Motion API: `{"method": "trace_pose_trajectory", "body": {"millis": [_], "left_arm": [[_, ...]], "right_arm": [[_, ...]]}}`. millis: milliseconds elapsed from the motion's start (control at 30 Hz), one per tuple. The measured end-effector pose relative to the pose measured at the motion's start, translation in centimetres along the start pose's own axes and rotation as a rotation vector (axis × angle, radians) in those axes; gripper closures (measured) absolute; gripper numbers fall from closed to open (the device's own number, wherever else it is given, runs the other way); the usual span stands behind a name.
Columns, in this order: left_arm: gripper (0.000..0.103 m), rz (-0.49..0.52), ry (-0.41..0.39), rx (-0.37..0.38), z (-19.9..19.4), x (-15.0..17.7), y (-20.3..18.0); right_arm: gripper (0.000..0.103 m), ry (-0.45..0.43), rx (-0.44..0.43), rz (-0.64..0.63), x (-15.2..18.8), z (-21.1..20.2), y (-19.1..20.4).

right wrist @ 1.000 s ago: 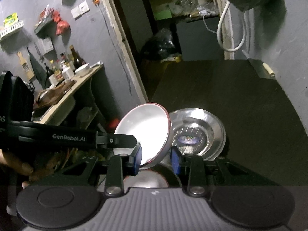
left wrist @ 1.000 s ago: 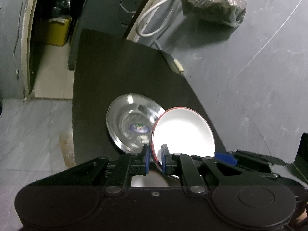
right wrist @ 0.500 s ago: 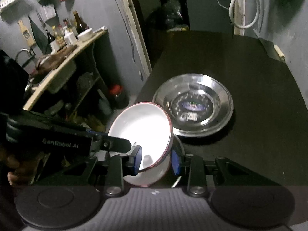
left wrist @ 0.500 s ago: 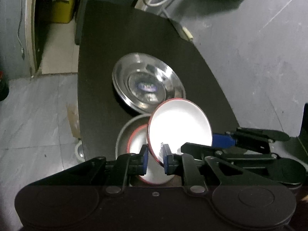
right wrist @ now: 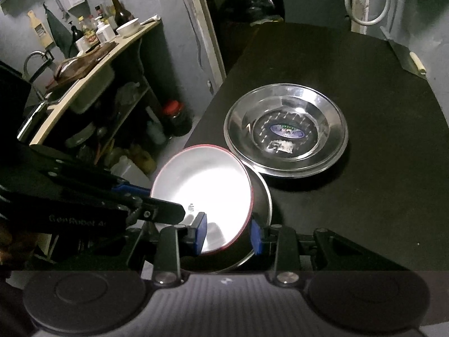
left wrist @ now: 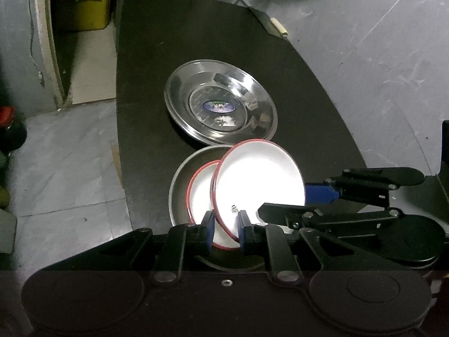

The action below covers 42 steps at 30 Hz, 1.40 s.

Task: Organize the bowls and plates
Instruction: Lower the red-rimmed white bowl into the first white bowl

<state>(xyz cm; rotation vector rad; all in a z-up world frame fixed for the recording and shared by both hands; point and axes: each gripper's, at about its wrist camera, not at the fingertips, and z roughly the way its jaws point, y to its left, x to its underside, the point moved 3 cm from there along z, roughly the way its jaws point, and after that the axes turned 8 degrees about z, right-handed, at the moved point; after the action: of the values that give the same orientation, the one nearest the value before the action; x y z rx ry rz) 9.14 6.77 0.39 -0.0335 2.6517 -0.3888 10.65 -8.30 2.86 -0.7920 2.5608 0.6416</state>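
Note:
A white bowl with a red rim (left wrist: 259, 185) (right wrist: 202, 185) hangs tilted between both grippers. My left gripper (left wrist: 226, 231) is shut on its near rim, and my right gripper (right wrist: 228, 236) is shut on its lower edge. In the left wrist view the right gripper (left wrist: 283, 200) clamps the bowl's right side. Just under it, a second red-rimmed white bowl (left wrist: 202, 193) lies inside a grey metal bowl (left wrist: 179, 185) (right wrist: 266, 196) at the near edge of the black table (left wrist: 146, 84). A wide steel plate (left wrist: 221, 109) (right wrist: 286, 132) with a blue sticker sits just beyond, touching the grey bowl.
A grey wall runs along the table's right side, with a small cream roll (left wrist: 277, 26) at the back corner. Left of the table the floor drops away, with a red-capped jar (right wrist: 174, 112), a counter with bottles (right wrist: 98, 36) and a yellow box (left wrist: 84, 8).
Both grippers tipped downward and carried the white bowl lower. It was level with the steel plate; now it hangs over the grey bowl holding the second white bowl.

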Motion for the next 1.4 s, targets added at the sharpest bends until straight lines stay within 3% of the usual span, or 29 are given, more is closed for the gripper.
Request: {"method": "trace_pose_trajectory", "body": {"millis": [400, 1400], "left_arm": [[0.085, -0.009, 0.050, -0.041, 0.8, -0.1, -0.1], [0.078, 0.005, 0.071, -0.079, 0.9, -0.5, -1.1]], "right_arm": [[0.067, 0.048, -0.012, -0.028, -0.5, 1.0, -0.2], [0.067, 0.079, -0.024, -0.040, -0.7, 1.8, -0.6]]}}
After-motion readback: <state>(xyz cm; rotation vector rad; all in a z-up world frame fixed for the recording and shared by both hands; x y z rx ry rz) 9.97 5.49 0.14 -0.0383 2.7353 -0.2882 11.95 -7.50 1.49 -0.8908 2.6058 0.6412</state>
